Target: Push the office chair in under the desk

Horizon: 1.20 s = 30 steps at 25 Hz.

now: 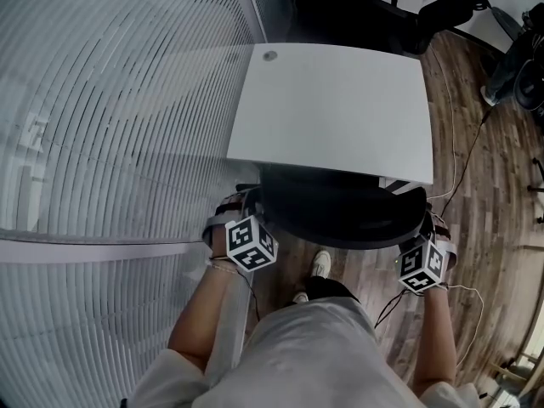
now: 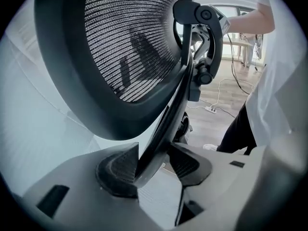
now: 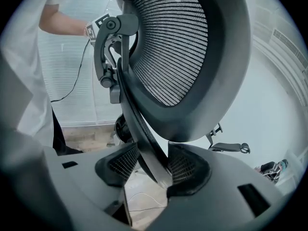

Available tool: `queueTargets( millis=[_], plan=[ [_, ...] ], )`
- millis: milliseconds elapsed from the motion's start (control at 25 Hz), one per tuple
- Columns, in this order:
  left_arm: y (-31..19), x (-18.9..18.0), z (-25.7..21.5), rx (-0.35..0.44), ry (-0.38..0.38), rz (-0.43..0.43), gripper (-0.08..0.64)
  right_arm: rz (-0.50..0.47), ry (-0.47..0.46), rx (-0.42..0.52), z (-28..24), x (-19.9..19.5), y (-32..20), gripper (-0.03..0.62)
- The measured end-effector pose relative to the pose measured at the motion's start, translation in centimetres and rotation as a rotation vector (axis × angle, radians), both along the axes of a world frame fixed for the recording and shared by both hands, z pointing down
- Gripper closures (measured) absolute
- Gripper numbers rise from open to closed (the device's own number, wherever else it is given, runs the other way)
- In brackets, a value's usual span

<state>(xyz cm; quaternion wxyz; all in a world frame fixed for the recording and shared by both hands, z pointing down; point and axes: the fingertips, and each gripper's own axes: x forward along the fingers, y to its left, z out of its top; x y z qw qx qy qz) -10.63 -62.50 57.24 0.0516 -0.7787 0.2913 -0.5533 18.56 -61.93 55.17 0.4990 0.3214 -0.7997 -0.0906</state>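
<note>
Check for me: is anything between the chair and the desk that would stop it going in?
Nothing visible does. The chair is partly under the desk, but the space beneath the top is hidden. The left gripper and right gripper are each shut on the chair's back frame.
</note>
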Motion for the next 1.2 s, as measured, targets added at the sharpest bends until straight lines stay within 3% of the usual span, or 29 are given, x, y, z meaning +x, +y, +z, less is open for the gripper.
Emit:
queueTargets(
  millis=[560, 1200],
  plan=[
    [-4.1, -0.1, -0.3, 0.009, -0.001, -0.032, 0.354, -0.021, 0.001, 0.007, -0.3, -0.1, -4.5, 0.385],
    [-6.9, -2.1, 1.0, -0.002, -0.001, 0.014, 0.35, 0.015, 0.005, 0.007, 0.8, -2.1, -5.7, 0.385]
  ],
)
